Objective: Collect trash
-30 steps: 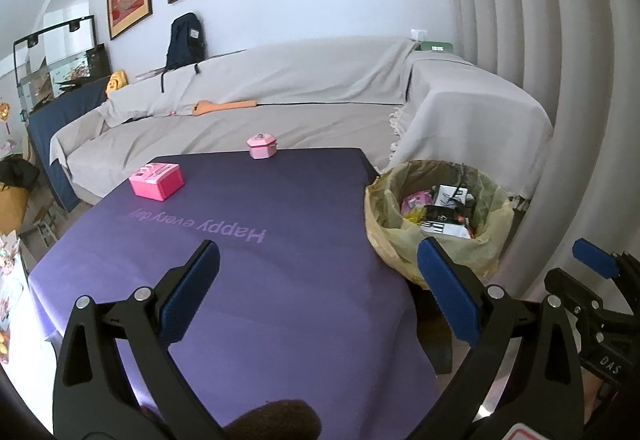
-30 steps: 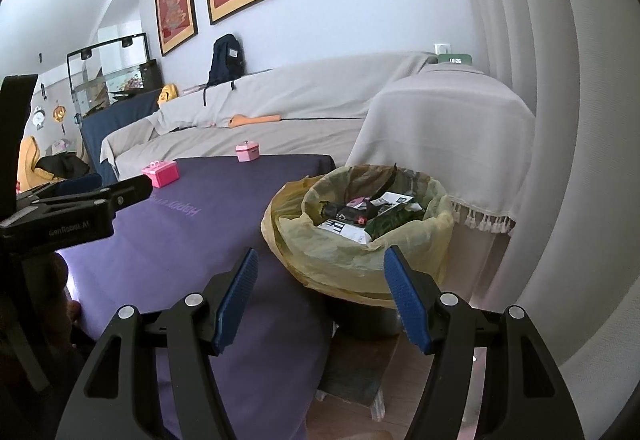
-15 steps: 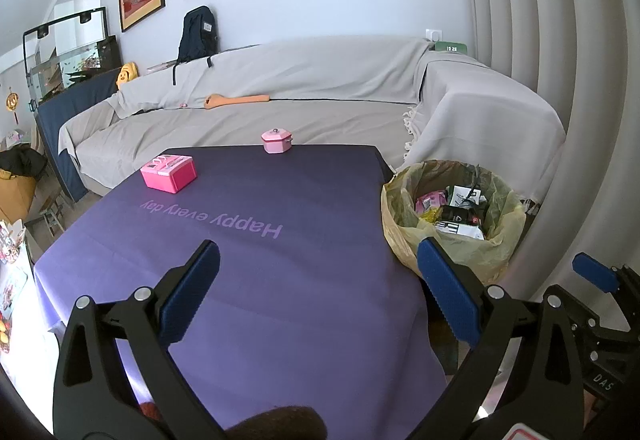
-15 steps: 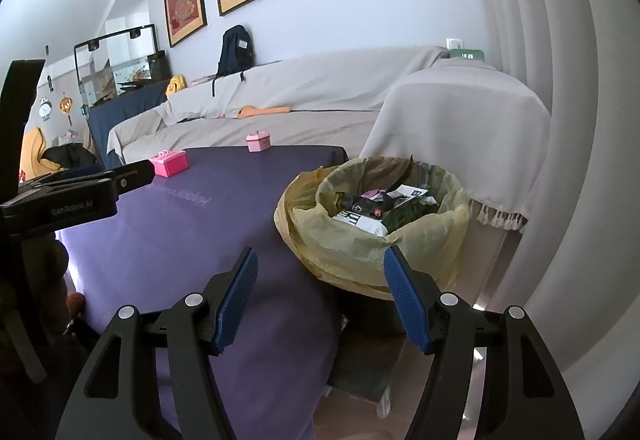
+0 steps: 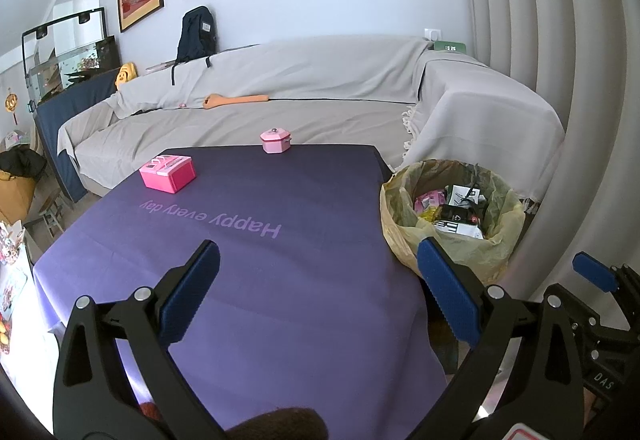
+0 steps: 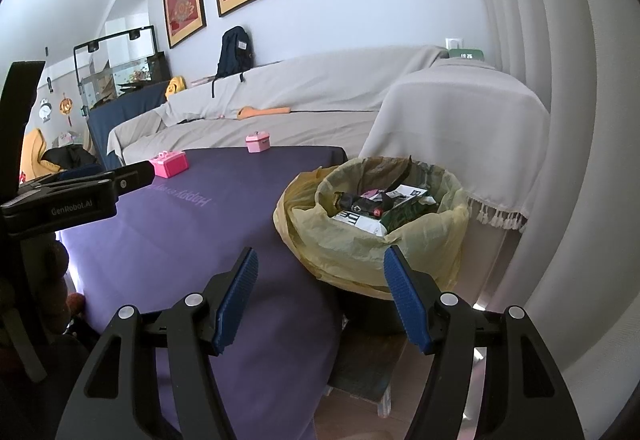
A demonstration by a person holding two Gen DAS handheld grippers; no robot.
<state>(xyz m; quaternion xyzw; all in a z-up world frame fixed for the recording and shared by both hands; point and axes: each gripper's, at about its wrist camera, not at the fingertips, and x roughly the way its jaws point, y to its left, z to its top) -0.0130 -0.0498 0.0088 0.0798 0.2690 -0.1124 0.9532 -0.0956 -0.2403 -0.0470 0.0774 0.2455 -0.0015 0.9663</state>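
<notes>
While both the left gripper (image 5: 318,294) and right gripper (image 6: 320,296) gape wide and empty, the lined trash bin (image 6: 372,224) sits at two o'clock. Its yellow bag (image 5: 394,224) looks thin and slippery (likely light); pinch the gathered rim.

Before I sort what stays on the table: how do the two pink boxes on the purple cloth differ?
The rectangular pink box is deeper pink and larger, with white ribbon-like trim on top; the small pale pink box has angled corners and a small knob on its lid. The rectangular pink box sits near the cloth's left edge, the small pale pink box at the far edge by the sofa. Both are closed, upright and untouched.
</notes>
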